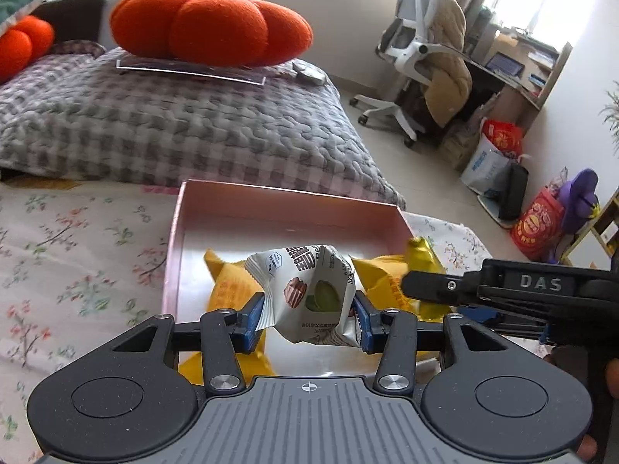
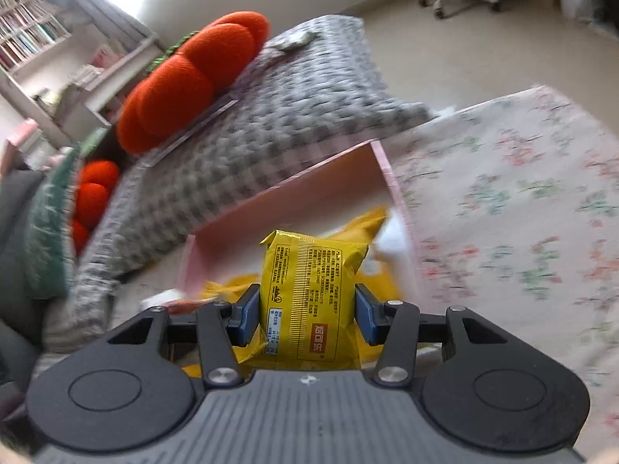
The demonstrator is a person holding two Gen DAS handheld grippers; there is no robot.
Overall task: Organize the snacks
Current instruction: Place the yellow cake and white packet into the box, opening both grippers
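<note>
We have our left gripper (image 1: 309,313) clamped on a crumpled white snack packet (image 1: 309,294), its blue pads pressing both sides, and our right gripper (image 2: 307,311) likewise pinches a yellow snack packet (image 2: 309,297) between half-closed jaws. Just beyond and below both sits the open pink box (image 1: 271,208) with more yellow packets (image 1: 228,286) inside. Past it lie the grey checked blanket (image 1: 174,127) and orange pumpkin cushion (image 1: 209,23).

A crumpled white foil snack packet (image 1: 309,294) hangs pinched above the open pink cardboard box (image 1: 271,212) on the floral bedsheet, orange-yellow packets (image 1: 228,290) lying inside, while a glossy yellow snack pack (image 2: 309,290) hovers upright, gripped.
</note>
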